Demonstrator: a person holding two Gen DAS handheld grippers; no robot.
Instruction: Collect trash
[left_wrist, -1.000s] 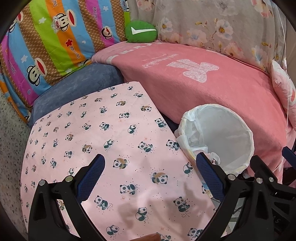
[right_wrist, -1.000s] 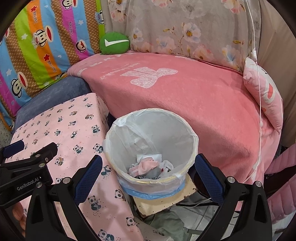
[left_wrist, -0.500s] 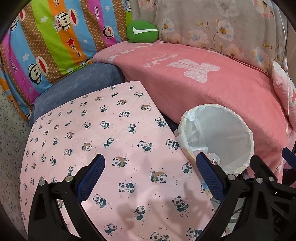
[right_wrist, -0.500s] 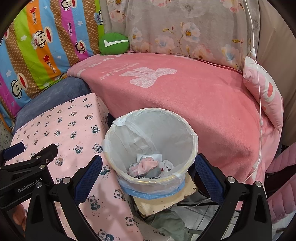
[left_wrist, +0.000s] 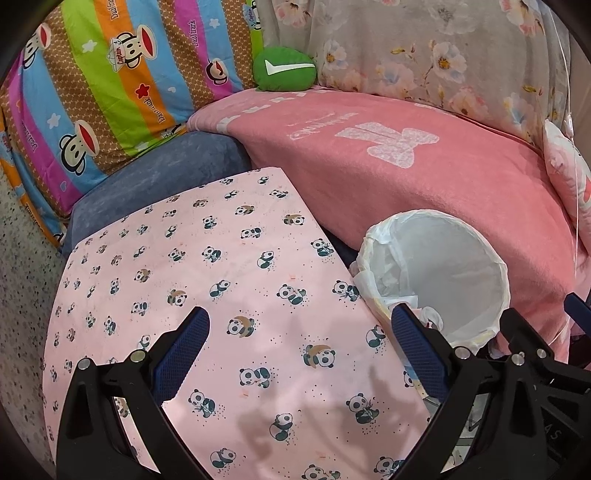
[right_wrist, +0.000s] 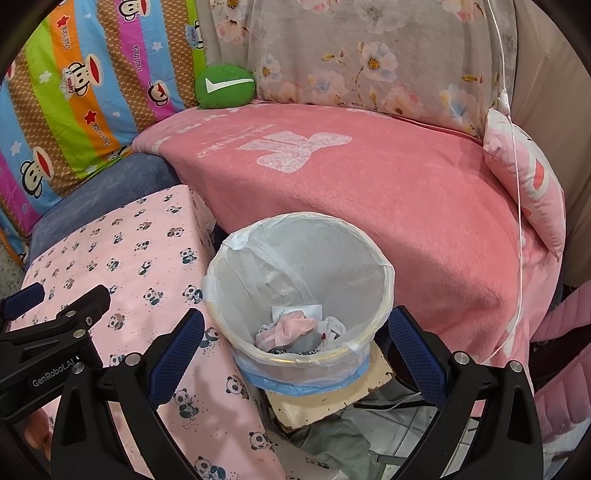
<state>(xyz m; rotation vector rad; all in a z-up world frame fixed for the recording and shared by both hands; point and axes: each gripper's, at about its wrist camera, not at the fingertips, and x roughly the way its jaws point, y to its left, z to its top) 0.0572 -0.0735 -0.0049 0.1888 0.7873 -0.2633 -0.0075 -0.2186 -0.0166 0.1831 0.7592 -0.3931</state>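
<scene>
A small bin (right_wrist: 369, 254) lined with a white bag stands between the panda-print table and the pink sofa; it shows too in the left wrist view as the bin (left_wrist: 454, 273). Crumpled pink and white trash (right_wrist: 295, 328) lies at its bottom. My right gripper (right_wrist: 295, 350) hangs open just above the bin's near rim, with nothing between its fingers. Over the pink panda-print cloth (left_wrist: 229, 280) my left gripper (left_wrist: 299, 350) is open and holds nothing. The left gripper's black body (right_wrist: 55, 339) appears at the left edge of the right wrist view.
A pink blanket (right_wrist: 369, 177) covers the sofa behind the bin. A green cushion (left_wrist: 284, 70), a striped monkey-print pillow (left_wrist: 110, 74) and a floral pillow (right_wrist: 369, 55) line the back. A pink pillow (right_wrist: 524, 173) and a white cord (right_wrist: 517, 206) are at right. Grey cloth (right_wrist: 332, 443) lies on the floor.
The left gripper has drawn back slightly, so more of the panda cloth shows. The right gripper has barely moved. Both stay open.
</scene>
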